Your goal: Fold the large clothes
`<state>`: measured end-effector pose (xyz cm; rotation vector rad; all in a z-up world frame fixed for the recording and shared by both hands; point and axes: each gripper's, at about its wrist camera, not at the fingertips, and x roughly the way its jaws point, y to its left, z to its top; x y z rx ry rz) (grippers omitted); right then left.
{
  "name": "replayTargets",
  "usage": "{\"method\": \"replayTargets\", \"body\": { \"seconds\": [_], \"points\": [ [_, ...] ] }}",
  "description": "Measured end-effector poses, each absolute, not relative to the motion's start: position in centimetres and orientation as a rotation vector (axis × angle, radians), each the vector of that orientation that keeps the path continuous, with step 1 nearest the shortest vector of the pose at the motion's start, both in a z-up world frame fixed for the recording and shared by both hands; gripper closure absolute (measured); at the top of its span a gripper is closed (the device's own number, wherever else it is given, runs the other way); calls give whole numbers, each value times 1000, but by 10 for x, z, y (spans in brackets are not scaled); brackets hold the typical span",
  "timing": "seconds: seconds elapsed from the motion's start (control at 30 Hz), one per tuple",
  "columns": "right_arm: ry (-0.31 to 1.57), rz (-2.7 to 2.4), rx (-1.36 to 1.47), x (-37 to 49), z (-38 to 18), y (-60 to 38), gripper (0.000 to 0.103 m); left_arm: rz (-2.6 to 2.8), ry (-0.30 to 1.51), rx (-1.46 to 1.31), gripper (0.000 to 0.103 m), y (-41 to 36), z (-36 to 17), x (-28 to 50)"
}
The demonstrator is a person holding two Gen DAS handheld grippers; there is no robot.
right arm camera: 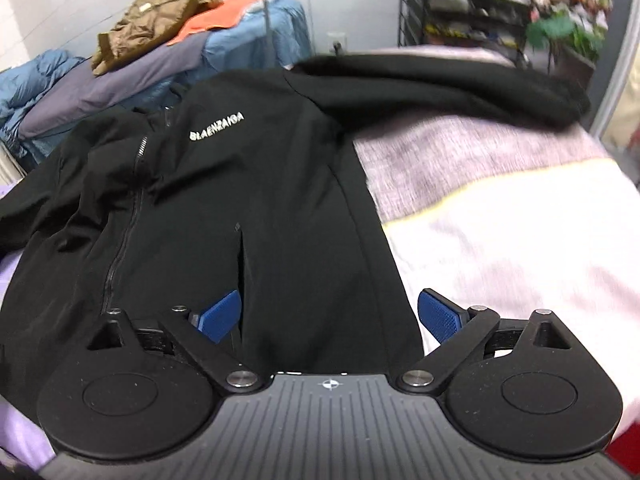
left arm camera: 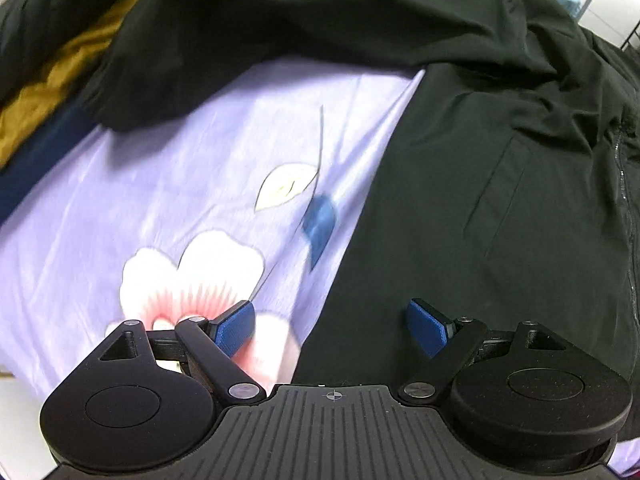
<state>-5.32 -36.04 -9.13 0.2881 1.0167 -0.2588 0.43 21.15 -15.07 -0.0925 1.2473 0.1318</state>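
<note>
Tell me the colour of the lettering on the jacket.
White, on the black jacket; the lettering shows best in the right wrist view.

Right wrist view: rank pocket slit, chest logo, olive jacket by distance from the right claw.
1. pocket slit, just ahead of the right claw, left of centre.
2. chest logo, farther up the black jacket.
3. olive jacket, back left on the pile.

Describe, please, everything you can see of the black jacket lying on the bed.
The black jacket lies spread face up on the bedding, made of smooth, matte fabric with soft creases. A dark zipper runs down its front, closed as far as shows. White chest lettering reads BLAENZAIGA, and a slit pocket sits lower down. One sleeve stretches out sideways across the pale blanket; the other side rests on the lilac floral sheet. Both claws hover open at its hem, gripping nothing.
</note>
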Motion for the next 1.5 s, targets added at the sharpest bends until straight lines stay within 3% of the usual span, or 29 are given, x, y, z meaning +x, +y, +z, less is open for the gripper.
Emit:
{"method": "replayTargets", "body": {
  "seconds": [0.27,0.5,0.6,0.73,0.77,0.83,0.87,0.93,1.03,1.17,1.3,1.5],
  "points": [
    [1095,-267,316,-81,-101,-373,10,63,1239,-145,0,226,-158,-12],
    [1197,-233,377,-105,-123,-392,19,-31,1238,-191,0,236,-170,4],
    [1244,-216,472,-107,-139,-398,33,-62,1233,-142,0,229,-171,9],
    [1250,-229,515,-112,-156,-396,33,-83,1237,-135,0,224,-170,11],
    [1247,-235,509,-112,-156,-395,36,-74,1240,-132,0,224,-170,11],
    [1256,-239,480,-115,-153,-390,70,-66,1240,-151,0,225,-166,10],
    [1262,-232,481,-116,-151,-390,76,-67,1242,-170,10,226,-163,10],
    [1267,-212,506,-118,-147,-390,90,-74,1256,-221,14,227,-157,9],
    [1273,-199,478,-118,-133,-386,95,-65,1257,-196,0,221,-155,6],
    [1253,-199,513,-119,-115,-391,98,-60,1288,-114,0,217,-164,10],
    [1190,-304,543,-129,-95,-420,98,-97,1292,-202,0,221,-166,14],
    [1236,-381,542,-121,-106,-429,98,-185,1314,-247,0,203,-168,13]
  ]
}}
